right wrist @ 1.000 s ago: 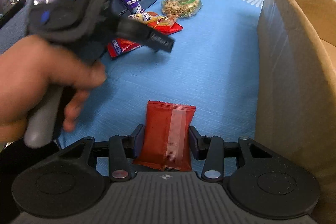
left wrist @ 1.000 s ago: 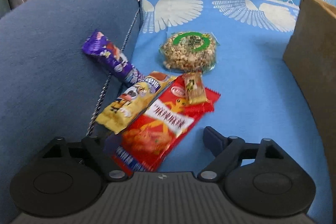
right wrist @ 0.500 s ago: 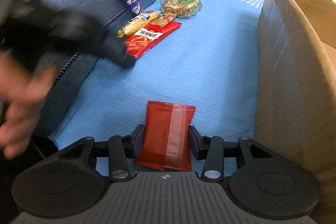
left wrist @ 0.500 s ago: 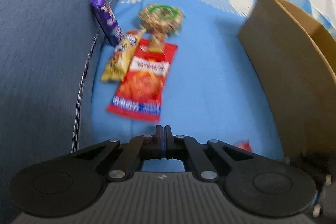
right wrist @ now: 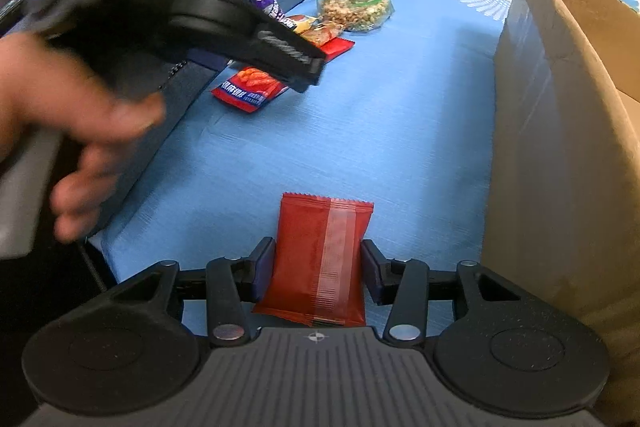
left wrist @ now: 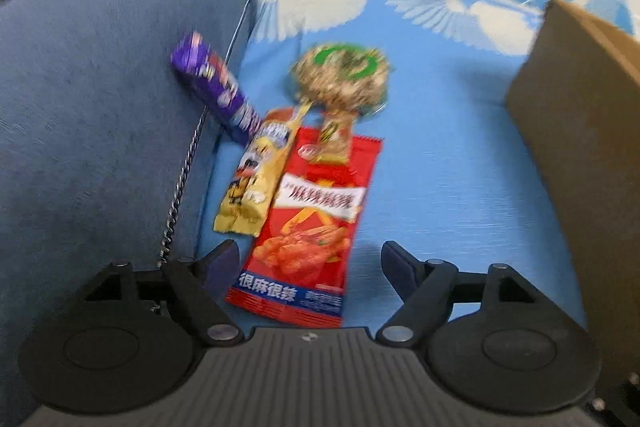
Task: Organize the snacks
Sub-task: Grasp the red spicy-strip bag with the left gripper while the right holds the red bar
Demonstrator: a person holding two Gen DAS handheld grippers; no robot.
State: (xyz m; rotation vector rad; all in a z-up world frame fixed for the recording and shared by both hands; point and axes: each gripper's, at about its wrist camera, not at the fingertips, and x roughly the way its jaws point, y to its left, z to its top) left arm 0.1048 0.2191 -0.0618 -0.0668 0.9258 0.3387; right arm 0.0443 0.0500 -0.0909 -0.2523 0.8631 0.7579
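Observation:
My left gripper (left wrist: 310,249) hovers over the near end of a red spicy-strips bag (left wrist: 316,211). Its jaws are opening wide, and the pads stand clear of the bag on both sides. Beside the bag lie a yellow bar (left wrist: 256,179), a purple bar (left wrist: 216,87), a small orange packet (left wrist: 334,143) and a round nut cake (left wrist: 340,71). My right gripper (right wrist: 318,259) has a plain red packet (right wrist: 320,255) between its pads; both pads touch the packet's sides while the jaws ease open slightly. The left gripper (right wrist: 288,59) and the hand holding it cross the right wrist view.
An open cardboard box (right wrist: 560,107) stands on the right of the blue patterned sheet (right wrist: 380,127). A dark blue sofa arm (left wrist: 80,107) rises on the left, with the purple bar leaning against it. Bare sheet lies between the snacks and the box.
The left gripper shut and pulled back from the snacks, then came forward again and opened over the red bag. The right gripper kept still with the red packet.

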